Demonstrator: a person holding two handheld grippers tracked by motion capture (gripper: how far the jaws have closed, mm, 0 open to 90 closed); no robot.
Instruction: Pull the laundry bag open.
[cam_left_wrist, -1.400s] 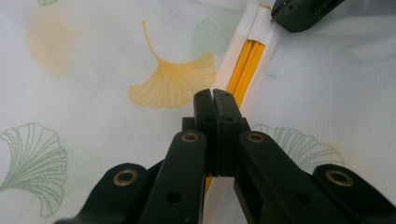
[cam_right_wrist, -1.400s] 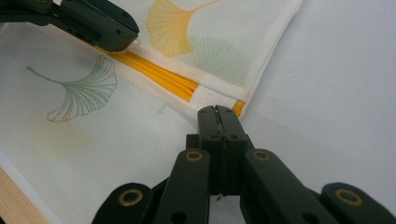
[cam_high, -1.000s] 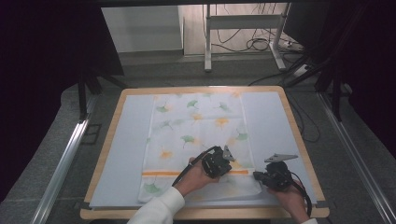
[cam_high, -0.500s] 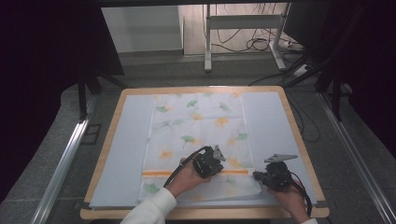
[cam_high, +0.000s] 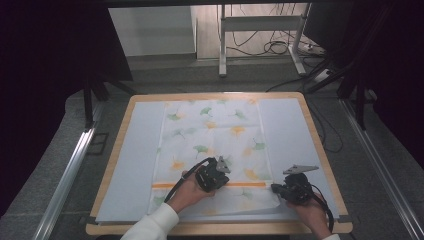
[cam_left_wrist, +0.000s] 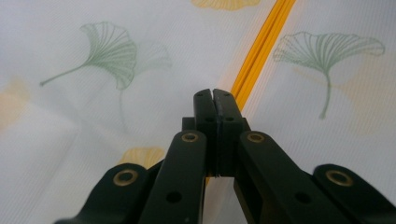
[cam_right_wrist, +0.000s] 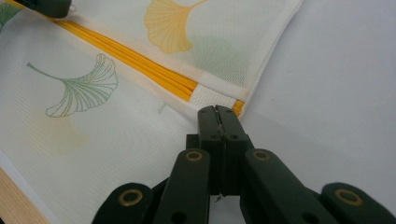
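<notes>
A white cloth (cam_high: 215, 130) printed with green and yellow ginkgo leaves lies flat on the table, with an orange stripe (cam_high: 250, 184) across its near part. My left gripper (cam_high: 220, 180) is shut and rests low over the cloth, its tips (cam_left_wrist: 215, 93) beside the stripe (cam_left_wrist: 261, 51). My right gripper (cam_high: 276, 189) is also shut, its tips (cam_right_wrist: 215, 109) at the cloth's right edge where the stripe (cam_right_wrist: 130, 58) ends. Nothing visible sits between either pair of jaws. The left gripper (cam_right_wrist: 46, 7) appears as a dark shape farther along the stripe.
The cloth lies on a pale blue mat (cam_high: 135, 150) covering a wooden-rimmed table (cam_high: 215, 95). Bare mat (cam_right_wrist: 336, 93) lies right of the cloth. Metal rails, a stand (cam_high: 222, 45) and cables (cam_high: 280, 47) are on the floor beyond.
My left gripper has slid left over the cloth, just above the orange stripe. The right gripper has stayed at the cloth's right edge.
</notes>
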